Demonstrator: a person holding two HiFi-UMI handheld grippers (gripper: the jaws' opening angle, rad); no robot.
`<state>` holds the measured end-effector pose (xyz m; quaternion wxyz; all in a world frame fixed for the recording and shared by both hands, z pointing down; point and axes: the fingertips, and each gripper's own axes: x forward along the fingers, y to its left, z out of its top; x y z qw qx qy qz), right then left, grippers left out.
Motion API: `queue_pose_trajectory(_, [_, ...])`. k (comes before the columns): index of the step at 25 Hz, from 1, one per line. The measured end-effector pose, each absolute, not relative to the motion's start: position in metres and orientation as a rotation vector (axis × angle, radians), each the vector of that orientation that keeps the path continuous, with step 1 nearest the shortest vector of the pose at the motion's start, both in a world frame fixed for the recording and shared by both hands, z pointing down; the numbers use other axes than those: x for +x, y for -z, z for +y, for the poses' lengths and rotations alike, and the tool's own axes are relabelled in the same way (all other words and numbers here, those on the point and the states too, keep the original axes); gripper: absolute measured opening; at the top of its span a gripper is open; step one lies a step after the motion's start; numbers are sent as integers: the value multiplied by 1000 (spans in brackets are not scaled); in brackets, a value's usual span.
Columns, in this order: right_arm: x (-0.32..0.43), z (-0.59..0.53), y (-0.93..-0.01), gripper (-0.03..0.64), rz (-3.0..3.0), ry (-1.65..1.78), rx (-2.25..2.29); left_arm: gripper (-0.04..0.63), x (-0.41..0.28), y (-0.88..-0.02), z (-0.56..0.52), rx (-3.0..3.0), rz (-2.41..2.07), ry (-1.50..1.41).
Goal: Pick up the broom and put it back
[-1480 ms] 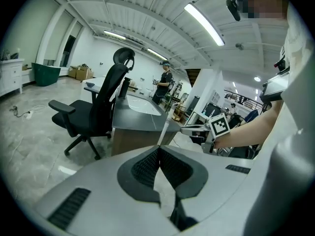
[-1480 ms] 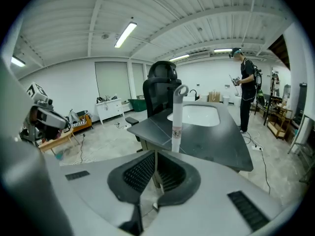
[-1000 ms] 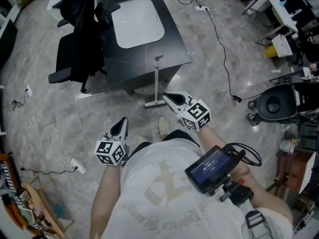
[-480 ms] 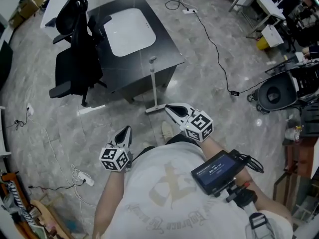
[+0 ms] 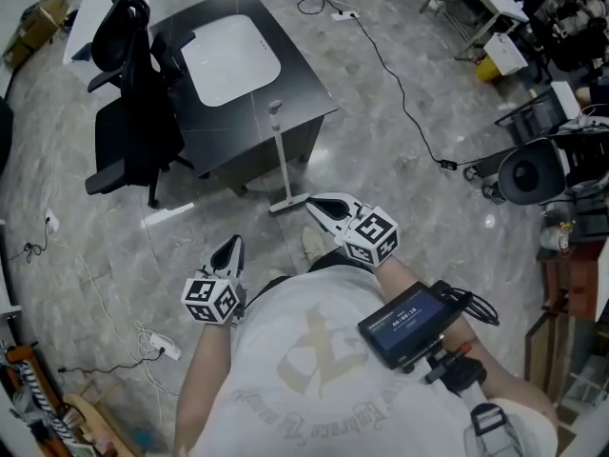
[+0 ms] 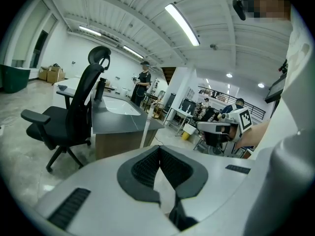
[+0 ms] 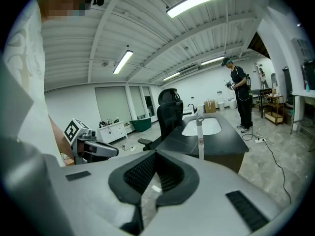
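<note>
The slim white broom with a grey cap [image 5: 281,155] stands upright, propped against the front edge of the black desk with the white inset top [image 5: 303,91], its head on the grey floor, so it won't topple. I carry my right gripper [image 5: 310,201] low, aimed at the broom's foot, jaws together on nothing; my left gripper [image 5: 232,246] hangs further back, also closed and empty. Against a second ago, desk and broom sit further left in the head view; both grippers remain closed
</note>
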<state>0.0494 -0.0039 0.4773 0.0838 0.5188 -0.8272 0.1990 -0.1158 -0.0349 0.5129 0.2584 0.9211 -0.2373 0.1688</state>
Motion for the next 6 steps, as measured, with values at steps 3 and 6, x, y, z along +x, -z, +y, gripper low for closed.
queue_pose_trajectory(3, [49,-6,-476,17,-2476,-589,1542,11,-115,-513,-35,2496,-647,-453])
queue_pose_trajectory(6, [49,-6,-476,17,-2481,-583,1533,11,-115,-514,-35,2494,-650,-451])
